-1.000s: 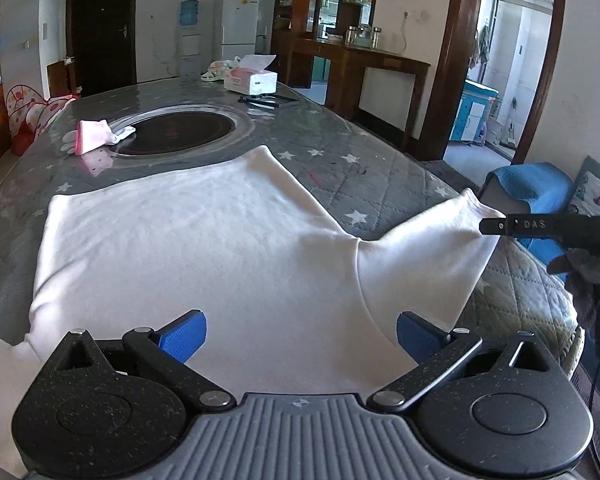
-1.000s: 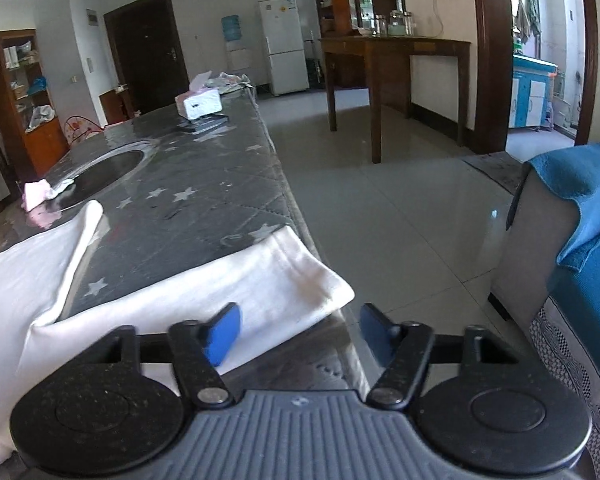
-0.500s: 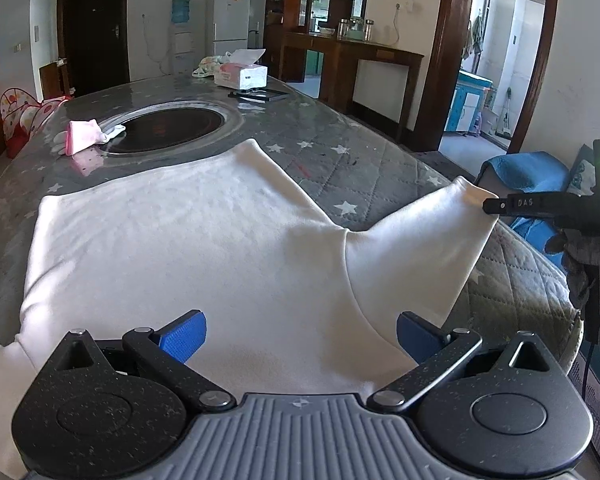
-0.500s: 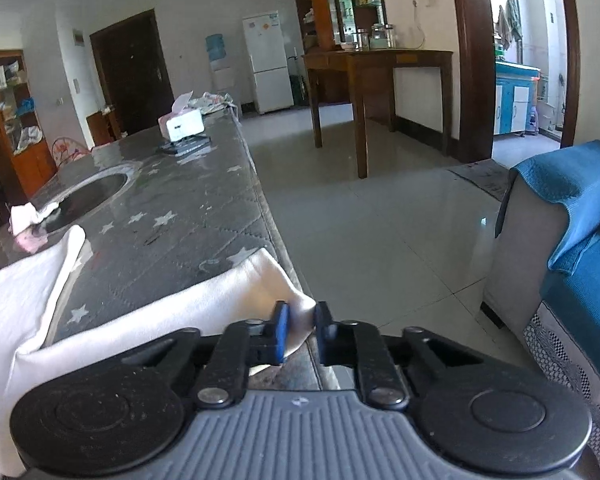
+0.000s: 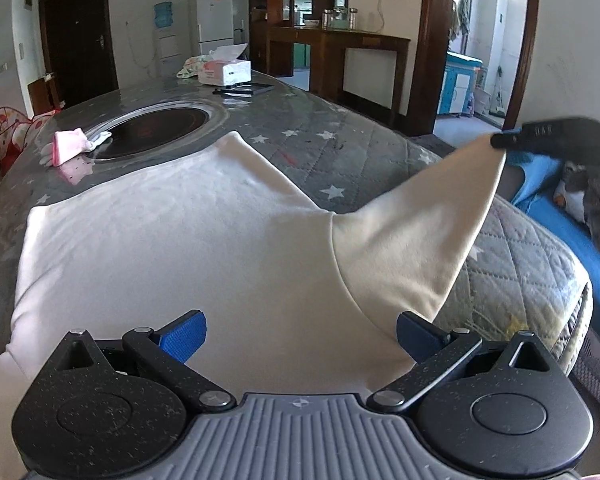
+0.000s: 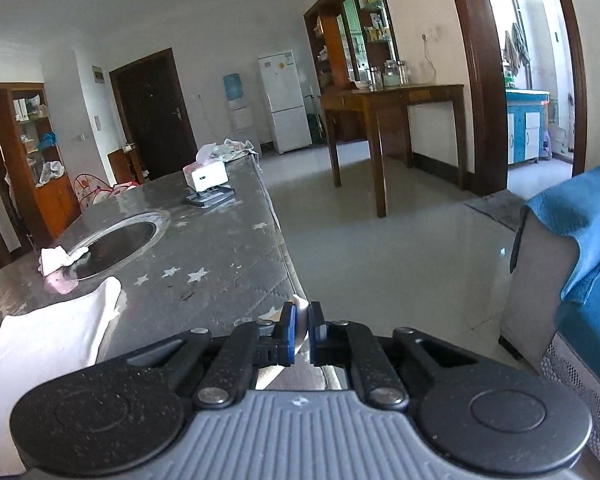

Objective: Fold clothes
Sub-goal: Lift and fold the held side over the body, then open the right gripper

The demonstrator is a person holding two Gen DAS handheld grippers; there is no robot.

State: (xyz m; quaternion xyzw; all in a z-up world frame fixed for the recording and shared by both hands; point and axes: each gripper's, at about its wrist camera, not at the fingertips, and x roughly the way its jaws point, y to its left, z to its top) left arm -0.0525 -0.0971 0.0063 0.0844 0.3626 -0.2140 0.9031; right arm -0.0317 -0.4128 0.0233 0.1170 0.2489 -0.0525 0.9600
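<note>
Spread flat across a grey quilted table cover with white stars: a cream-white long-sleeved top, its body filling the middle of the left wrist view. Directly in front of the left gripper, blue pads splayed wide apart and gripping nothing, poised just above the near part of the cloth with fabric showing between them. Rising to the right, the top's right sleeve, lifted off the table into a tilted peak. At that peak, the cuff pinched by the right gripper, slightly blurred, well apart from the left one. In the right wrist view, right gripper clenched tight on a small fold of cream sleeve cuff poking up between its blue pads, held beyond the table's right edge above a pale tiled floor. To the left in the same view, the far corner of the top's hem lying flat on the cover. Further back on the table: a round dark inset ring, a small pink and white cloth beside it, and a white tissue box at the far end.
</note>
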